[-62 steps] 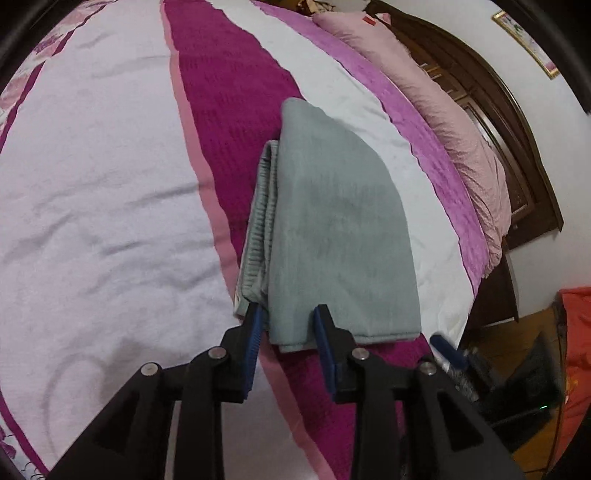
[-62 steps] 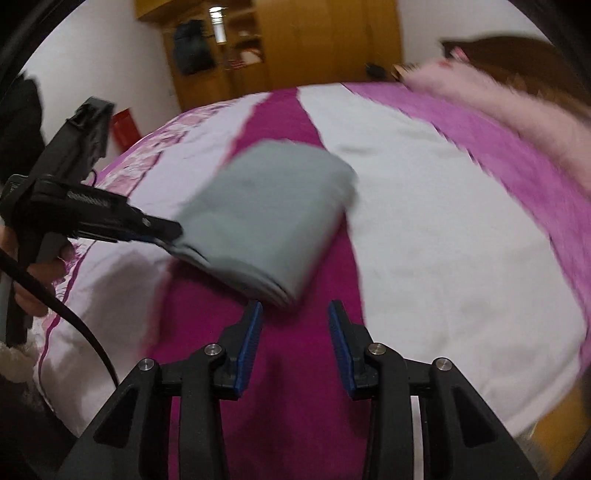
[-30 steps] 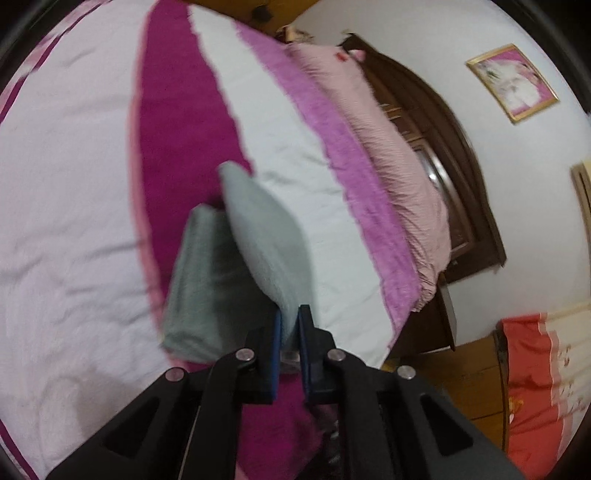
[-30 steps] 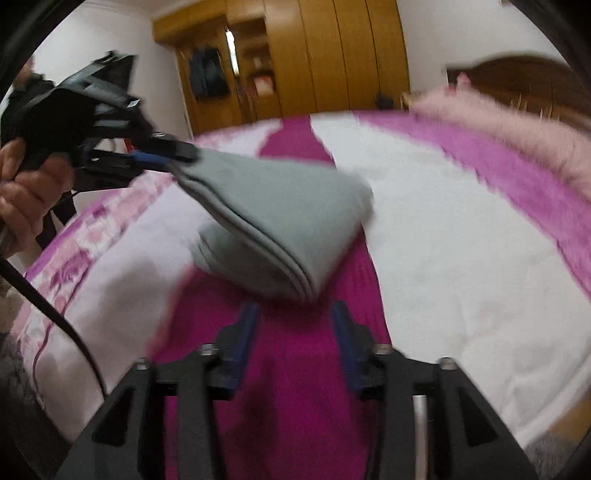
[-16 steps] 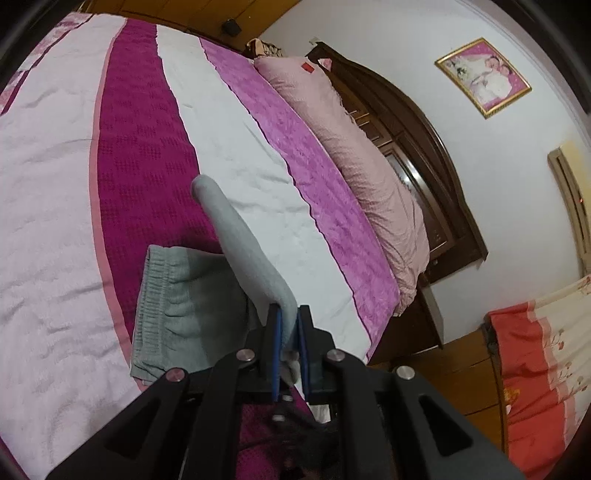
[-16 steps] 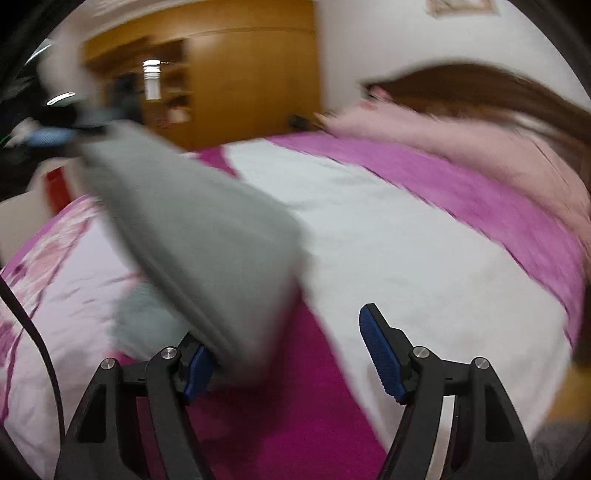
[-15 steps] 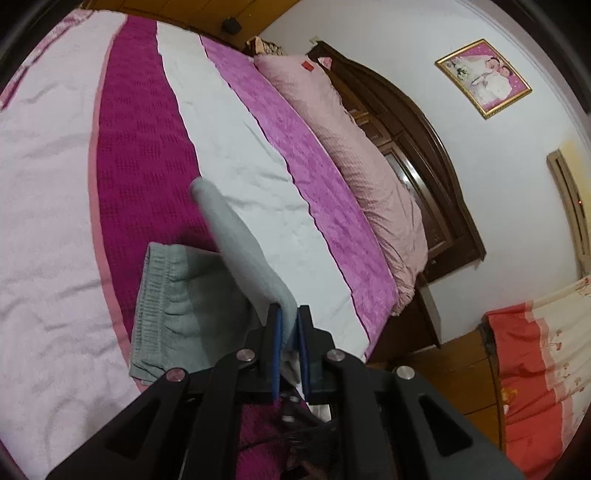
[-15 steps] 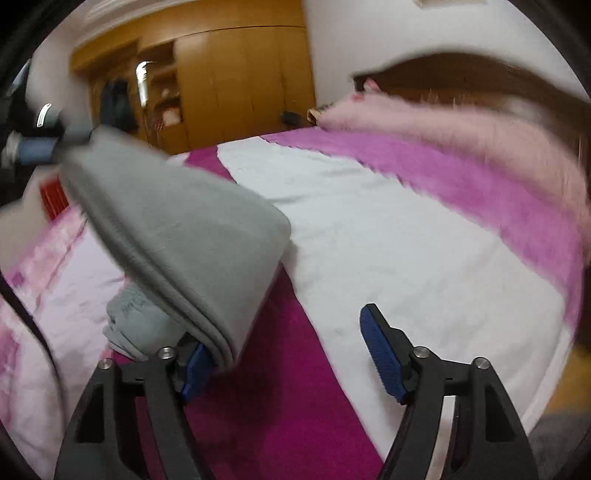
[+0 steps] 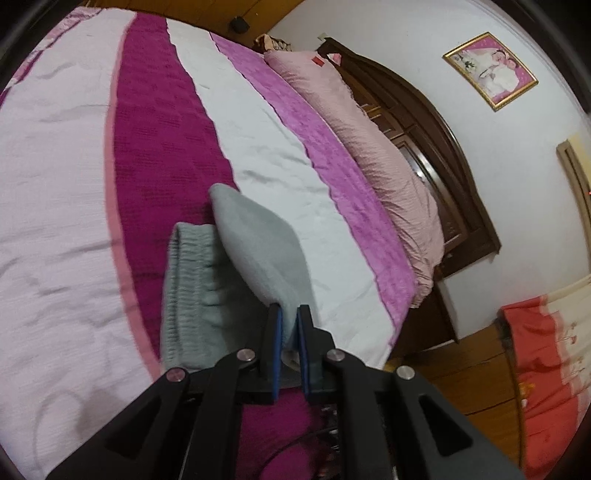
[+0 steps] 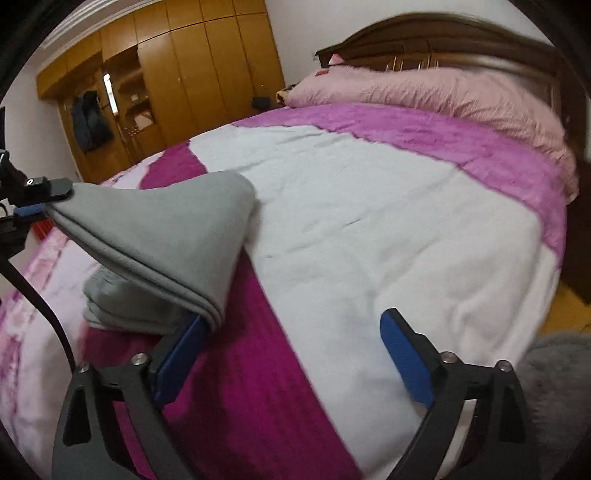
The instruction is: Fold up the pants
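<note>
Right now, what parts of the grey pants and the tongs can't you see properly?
- Soft grey folded pants: the pinched edge is hidden between the left tongs, left wrist view.
- Their underside: covered by the lifted flap, right wrist view.
- Right tongs: one fingertip is tucked behind the flap's corner.

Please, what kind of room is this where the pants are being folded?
Most likely a home bedroom. The grey pants lie on a made bed with a long pink pillow against a dark wooden headboard, and a tall wooden wardrobe stands along the far wall.
</note>
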Demonstrator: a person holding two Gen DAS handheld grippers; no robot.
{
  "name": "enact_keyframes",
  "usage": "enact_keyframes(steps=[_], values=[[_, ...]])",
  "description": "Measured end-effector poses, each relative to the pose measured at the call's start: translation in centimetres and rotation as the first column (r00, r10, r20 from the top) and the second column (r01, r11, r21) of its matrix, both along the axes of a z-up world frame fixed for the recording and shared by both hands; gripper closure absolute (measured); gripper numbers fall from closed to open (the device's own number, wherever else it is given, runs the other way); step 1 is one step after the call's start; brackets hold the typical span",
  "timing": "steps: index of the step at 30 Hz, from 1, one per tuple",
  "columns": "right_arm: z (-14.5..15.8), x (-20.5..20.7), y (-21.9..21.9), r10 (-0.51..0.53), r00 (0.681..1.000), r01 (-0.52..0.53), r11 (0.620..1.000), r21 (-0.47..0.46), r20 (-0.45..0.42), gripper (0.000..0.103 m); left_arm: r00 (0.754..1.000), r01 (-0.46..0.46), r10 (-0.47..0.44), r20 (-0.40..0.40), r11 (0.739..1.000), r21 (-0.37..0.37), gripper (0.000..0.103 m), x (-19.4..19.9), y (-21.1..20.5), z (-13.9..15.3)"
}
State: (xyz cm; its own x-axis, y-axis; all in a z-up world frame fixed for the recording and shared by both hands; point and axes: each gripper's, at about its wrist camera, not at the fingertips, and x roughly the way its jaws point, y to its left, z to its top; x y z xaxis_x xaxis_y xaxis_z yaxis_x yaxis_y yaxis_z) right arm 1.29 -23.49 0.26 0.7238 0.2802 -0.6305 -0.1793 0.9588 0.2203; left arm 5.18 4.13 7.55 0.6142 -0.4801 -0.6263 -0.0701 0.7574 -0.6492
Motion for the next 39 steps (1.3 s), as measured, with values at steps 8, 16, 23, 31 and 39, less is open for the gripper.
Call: enact_keyframes(steps=[8,16,23,31,39], values=[[-0.3,1.1,-4.4,-0.092,0.993,0.100,0.988,0.117,-0.073,0.009,0.998,-0.055,0.056,-0.027,0.997,0.054,0.095,-2.4,1.3,-2.2],[6.1,3.8,0.2,0.293,0.953,-0.302,0.926,0.228,0.073,0.049,0.996,-0.072,0.079,-0.029,0.982,0.177,0.095,-3.7,-0.5,-4.1],[0.8,8.5,5.9,0.552,0.829,-0.528,0.825,0.204,-0.089,0.100,0.997,-0.060,0.072,-0.034,0.961,0.271,0.094,-5.3,-2.2,-5.4],[3.4,10.3,3.3,0.566,0.823,-0.539,0.801,0.260,-0.039,0.098,0.990,-0.141,0.135,0.042,0.921,0.363,0.087,-4.0,-0.1,1.1],[0.6,9.4,5.0,0.602,0.795,-0.556,0.772,0.307,-0.073,0.103,0.999,0.003,0.021,-0.047,0.889,0.459,0.102,3.1,-4.2,-2.6]])
